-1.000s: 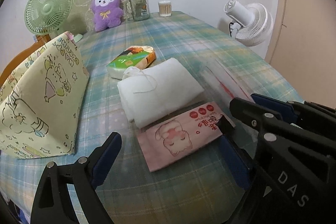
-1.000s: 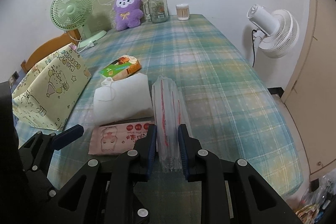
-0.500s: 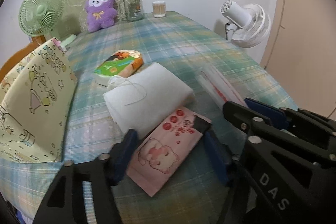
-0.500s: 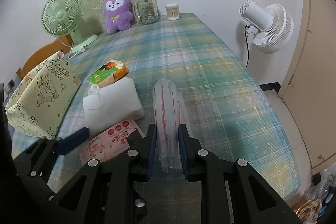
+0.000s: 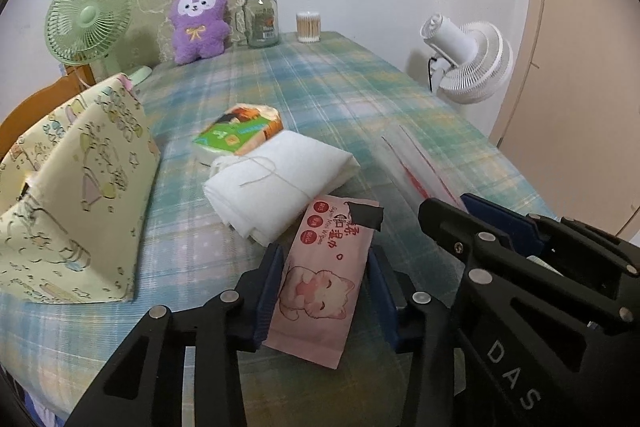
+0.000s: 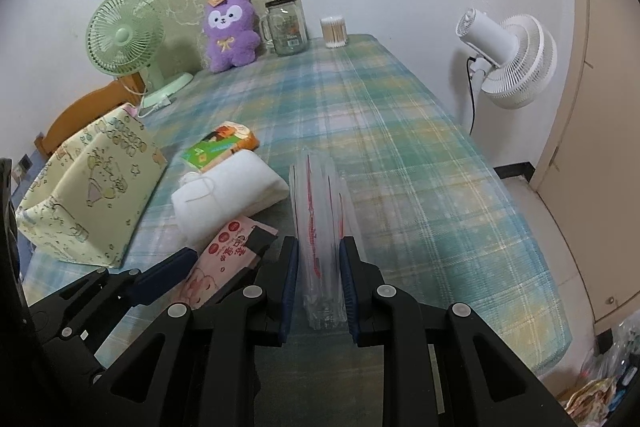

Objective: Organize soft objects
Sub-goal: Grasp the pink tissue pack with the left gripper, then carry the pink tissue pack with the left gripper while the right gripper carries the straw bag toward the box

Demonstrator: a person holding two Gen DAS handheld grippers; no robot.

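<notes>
A pink wipes pack (image 5: 328, 259) with a cartoon cat lies between the fingers of my left gripper (image 5: 324, 279). Its jaws are closing, and both blue pads touch the pack's long edges. My right gripper (image 6: 319, 267) is shut on a clear plastic packet (image 6: 320, 195) with red lines, which sticks out forward over the plaid cloth. Behind the pink pack sit a folded white cloth (image 5: 276, 183) and a green and orange tissue pack (image 5: 240, 135). A yellow printed fabric bag (image 5: 76, 211) stands at the left. A purple plush (image 5: 200, 19) leans on the far wall.
The plaid-covered surface (image 5: 320, 87) also carries a green fan (image 5: 88, 11), a glass jar (image 5: 262, 19) and a tub of cotton swabs (image 5: 308, 27) at the back. A white fan (image 5: 472, 59) stands off the right edge, beside a beige door.
The left jaws have come in from wide apart to the sides of the pink pack, which has turned to lie along the fingers. The right gripper keeps its hold on the clear packet.
</notes>
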